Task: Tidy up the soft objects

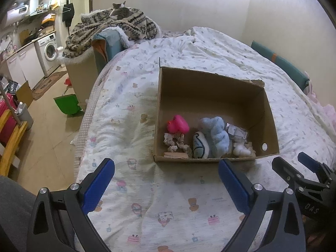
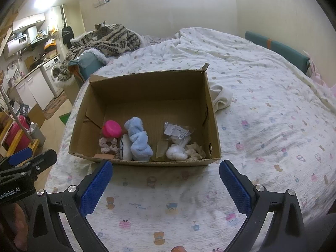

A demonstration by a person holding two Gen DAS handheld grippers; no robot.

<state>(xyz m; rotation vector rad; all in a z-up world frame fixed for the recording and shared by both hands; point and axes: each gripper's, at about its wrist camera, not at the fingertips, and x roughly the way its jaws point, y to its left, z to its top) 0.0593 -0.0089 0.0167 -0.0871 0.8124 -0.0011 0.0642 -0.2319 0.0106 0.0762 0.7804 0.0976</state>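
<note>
An open cardboard box sits on the bed. At its near end lie a pink plush, a light blue fluffy toy, a white-and-navy soft item, a lace scrunchie, a plastic packet and white fluff. My left gripper is open and empty, just short of the box. My right gripper is open and empty too; it also shows at the right edge of the left wrist view.
The bed has a white printed quilt. A cream cloth lies right of the box. A cat rests on a patterned blanket at the far left. Floor, green dustpan and washing machine lie left.
</note>
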